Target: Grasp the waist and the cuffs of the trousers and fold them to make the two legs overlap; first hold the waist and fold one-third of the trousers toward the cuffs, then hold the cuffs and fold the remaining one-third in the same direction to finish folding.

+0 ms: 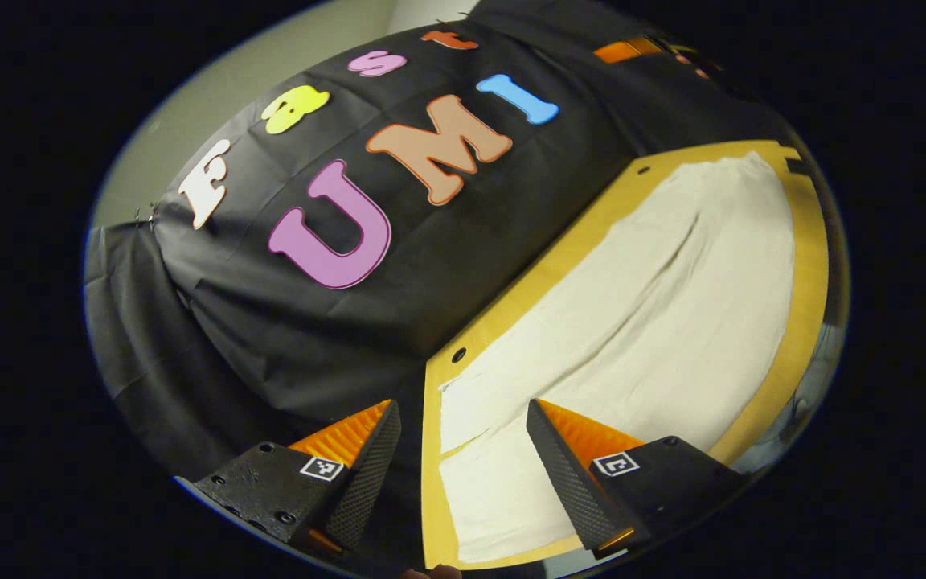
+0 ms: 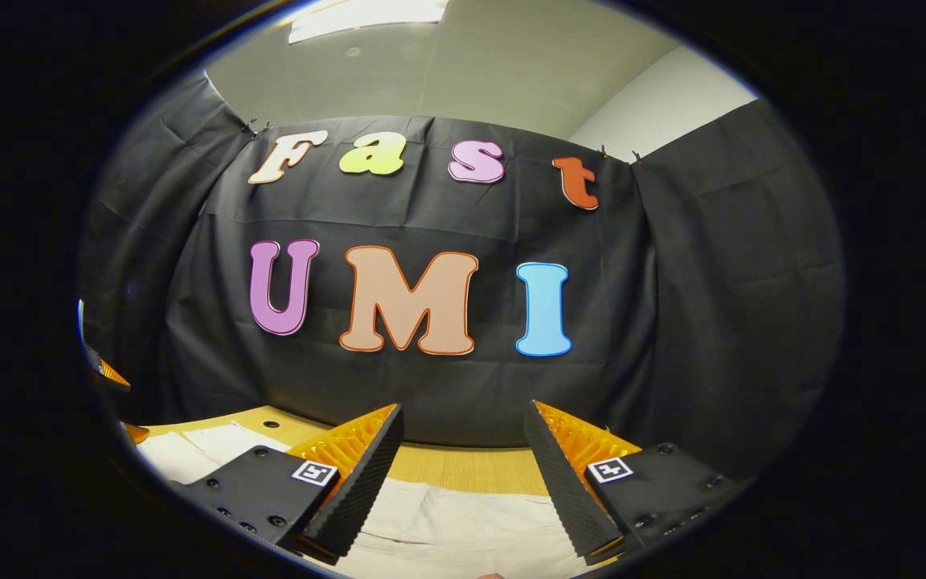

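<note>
The trousers point(image 1: 656, 322) lie flat and spread along the bench point(image 1: 805, 265), pale cloth covering most of its top, with a strip of bare wood along each long edge. A shallow crease runs lengthwise between the two legs. One end lies just under the left gripper point(image 1: 463, 450), near the bench's near corner; whether it is the waist or the cuffs I cannot tell. The left gripper hangs above that end with its fingers spread wide and nothing between them. The right gripper point(image 2: 463, 458) also stands wide apart and empty, above the cloth near the back edge of the bench.

The cloth looks light, soft and limp, so it will likely sag and drag unless pinched at two corners of an end. Take hold at the hem edges, gathering both layers.
</note>
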